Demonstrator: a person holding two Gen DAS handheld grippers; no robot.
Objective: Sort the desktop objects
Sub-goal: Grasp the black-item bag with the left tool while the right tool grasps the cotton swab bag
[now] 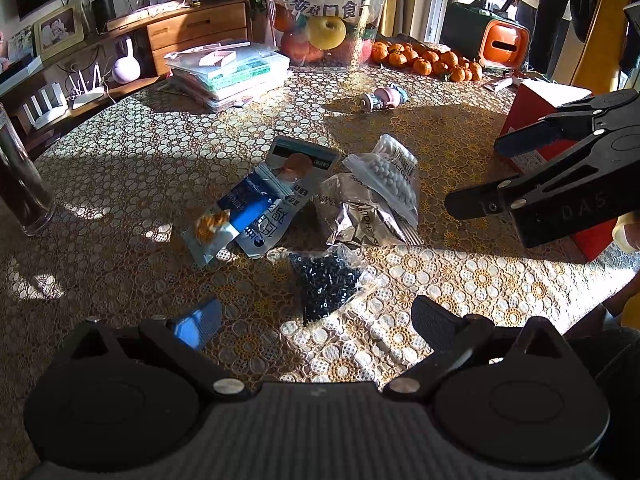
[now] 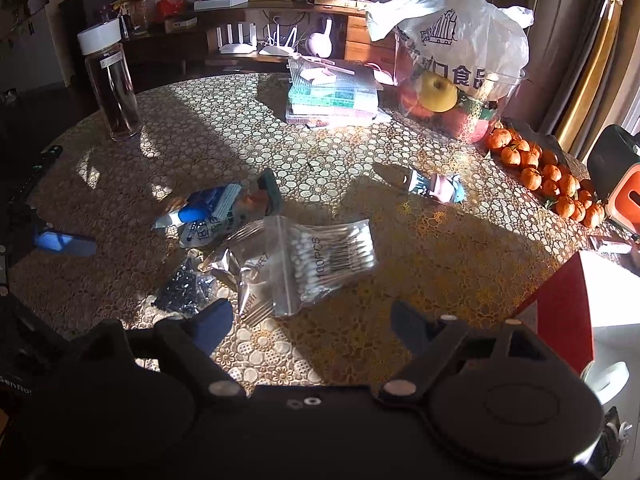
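Gold lace-patterned cloth covers the table (image 1: 120,184), half in hard sunlight and half in shadow. My left claw (image 1: 316,320) hangs low over the near edge with its fingers spread wide and nothing between them. My right claw (image 2: 312,320) is likewise wide apart and empty, hovering over the cloth; in the left wrist view it reaches in from the right side, in front of a red box (image 1: 536,100).

A loose cluster of packets lies in the middle of the table. Nearest my left claw is a clear bag of small black beads (image 1: 324,284). Just beyond it sits a crumpled silver foil packet (image 1: 356,216), and a zip bag of cotton swabs (image 2: 328,260) printed "100PCS" lies partly on top of that foil. Left of these, blue and white sachets (image 1: 248,208) overlap each other.

Farther back a small pink and blue figurine (image 2: 436,186) lies on its side, apart from the cluster. Stacked clear plastic cases (image 2: 332,96) stand at the far side, beside a clear fruit bowl (image 2: 452,108) under a white plastic bag. Tangerines (image 2: 548,176) line the far right edge. A tall glass bottle (image 2: 112,88) with a white lid stands upright at the far left.
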